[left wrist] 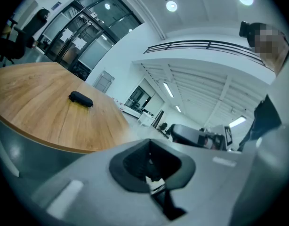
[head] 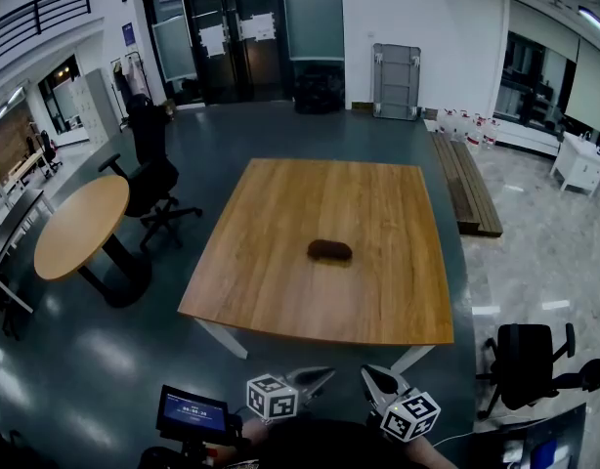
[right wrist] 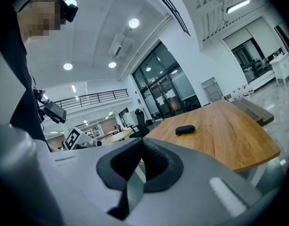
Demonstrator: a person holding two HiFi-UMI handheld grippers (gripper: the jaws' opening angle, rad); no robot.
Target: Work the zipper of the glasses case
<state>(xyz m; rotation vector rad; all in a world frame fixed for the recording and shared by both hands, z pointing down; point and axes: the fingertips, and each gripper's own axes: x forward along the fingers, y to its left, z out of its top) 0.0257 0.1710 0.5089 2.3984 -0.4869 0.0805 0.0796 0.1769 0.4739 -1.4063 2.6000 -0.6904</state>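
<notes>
A small dark glasses case lies alone near the middle of the square wooden table. The same case shows far ahead in the left gripper view, and the case lies far ahead in the right gripper view too. My left gripper and right gripper hang close to my body, short of the table's near edge, well away from the case. Both have their jaws shut with nothing between them. The left gripper and right gripper each show pads pressed together.
A round wooden table and a black office chair stand to the left. Another black chair sits at the right near the table's corner. A wooden bench lies to the right. A small screen is by my left side.
</notes>
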